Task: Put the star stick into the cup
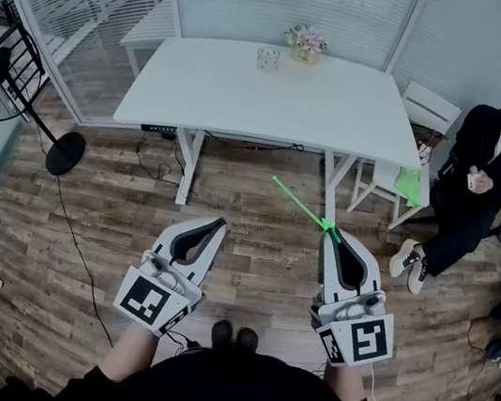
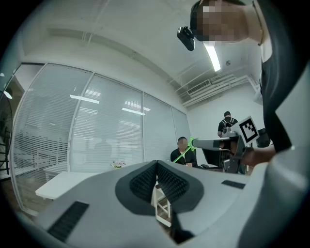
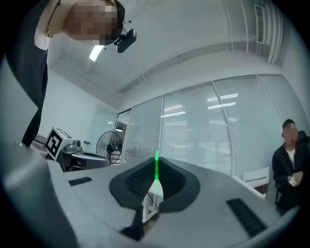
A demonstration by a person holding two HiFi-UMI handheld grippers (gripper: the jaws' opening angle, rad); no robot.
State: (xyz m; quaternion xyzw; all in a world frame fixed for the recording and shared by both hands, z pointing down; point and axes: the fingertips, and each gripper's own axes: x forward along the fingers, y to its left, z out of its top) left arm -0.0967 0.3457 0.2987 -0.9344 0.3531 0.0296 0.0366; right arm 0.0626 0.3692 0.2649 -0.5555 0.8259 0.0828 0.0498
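The green star stick (image 1: 302,205) is pinched in the right gripper (image 1: 332,238) at centre frame, over the floor (image 1: 82,243). The left gripper (image 1: 216,227) is pressed together, empty. The cup (image 1: 268,58) is seen on the bench (image 1: 359,118), upper centre.

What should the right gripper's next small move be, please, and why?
Probably carry the stick forward toward the table: the right gripper is shut on the stick, while the cup stands far off on the table, beside the flowers.
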